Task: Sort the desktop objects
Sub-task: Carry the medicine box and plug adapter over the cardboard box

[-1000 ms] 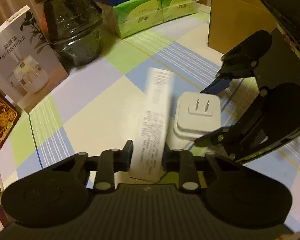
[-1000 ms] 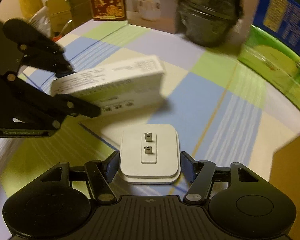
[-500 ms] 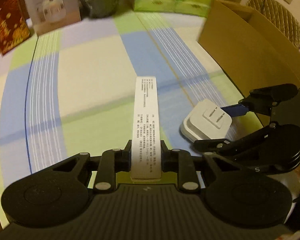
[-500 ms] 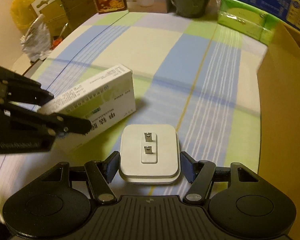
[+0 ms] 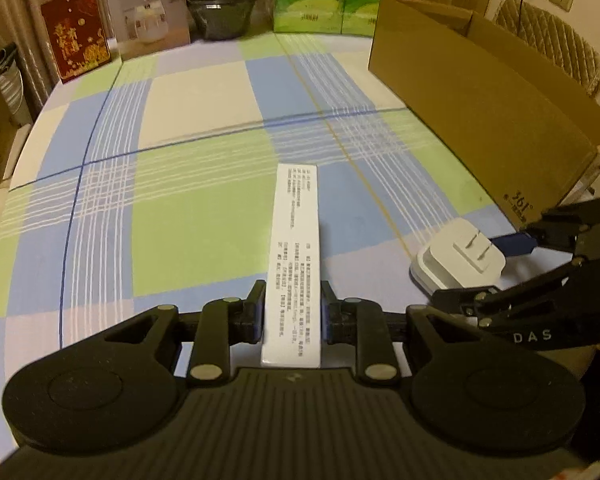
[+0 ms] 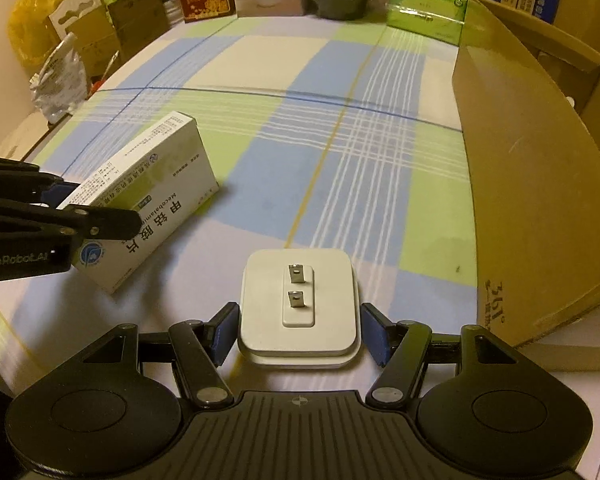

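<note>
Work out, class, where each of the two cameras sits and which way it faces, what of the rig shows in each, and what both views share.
Left wrist: sits on the left gripper, looking down and forward across the table; its opening jaws flank the medicine box; the right gripper shows at right.
Right wrist: sits on the right gripper, facing likewise, around the charger; the left gripper shows at left.
Shared: medicine box, charger, carton, table.

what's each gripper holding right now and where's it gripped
Left gripper, jaws opening: long white medicine box, near end, narrow sides. Right gripper: square white plug adapter, by its opposite side edges.
</note>
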Demonstrator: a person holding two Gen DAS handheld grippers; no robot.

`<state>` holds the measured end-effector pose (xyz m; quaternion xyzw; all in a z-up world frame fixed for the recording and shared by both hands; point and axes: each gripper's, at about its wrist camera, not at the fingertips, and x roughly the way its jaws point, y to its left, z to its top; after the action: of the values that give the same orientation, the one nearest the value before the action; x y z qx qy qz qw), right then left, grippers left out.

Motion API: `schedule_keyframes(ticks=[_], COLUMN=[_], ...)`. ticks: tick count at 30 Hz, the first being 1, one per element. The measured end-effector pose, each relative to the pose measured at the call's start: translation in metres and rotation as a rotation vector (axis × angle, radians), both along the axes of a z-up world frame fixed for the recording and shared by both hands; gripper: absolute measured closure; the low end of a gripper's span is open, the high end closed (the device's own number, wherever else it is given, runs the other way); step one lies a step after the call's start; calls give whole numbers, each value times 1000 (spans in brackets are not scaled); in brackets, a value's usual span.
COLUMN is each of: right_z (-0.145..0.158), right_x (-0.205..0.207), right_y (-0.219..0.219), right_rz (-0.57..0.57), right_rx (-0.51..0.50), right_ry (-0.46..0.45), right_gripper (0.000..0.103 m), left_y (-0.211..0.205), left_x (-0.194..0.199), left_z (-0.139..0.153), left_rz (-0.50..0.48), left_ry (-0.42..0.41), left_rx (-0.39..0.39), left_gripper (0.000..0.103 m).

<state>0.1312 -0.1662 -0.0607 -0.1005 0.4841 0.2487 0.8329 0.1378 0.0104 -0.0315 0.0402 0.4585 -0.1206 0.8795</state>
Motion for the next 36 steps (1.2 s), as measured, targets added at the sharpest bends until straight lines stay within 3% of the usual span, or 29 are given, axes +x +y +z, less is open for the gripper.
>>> schedule_keyframes(ticks=[5, 10, 13, 17, 24, 26, 28, 36], right_z=[-8, -11, -12, -13, -13, -12, -12, -5], right_x=[-3, -5, -10, -12, -12, -14, -13, -16], right_y=[-3, -3, -2, -1, -1, -1, -2, -6], right_rz=[-20, -37, -32, -42, -53, -53, -56, -73], right_rx=[38, 38, 27, 22, 22, 25, 28, 42], right_ry=[-25, -62, -82, -100, -110, -118, -114, -144], right_gripper=[41, 31, 31, 31, 32, 41, 41, 41], left_y=[-5, -4, -3, -8, -13, -14, -15, -16], left_x=[10, 23, 26, 27, 26, 25, 25, 18], left_z=[-5, -14, -17, -21, -25, -26, -26, -21], left_rz=[-27, -16, -1, -22, -38, -36, -35, -22], left_ry=[10, 35, 44, 46, 39, 37, 33, 16], left_rx=[14, -37, -58, -25, 13, 14, 18, -29], left_gripper=[78, 78, 78, 78, 83, 83, 84, 84])
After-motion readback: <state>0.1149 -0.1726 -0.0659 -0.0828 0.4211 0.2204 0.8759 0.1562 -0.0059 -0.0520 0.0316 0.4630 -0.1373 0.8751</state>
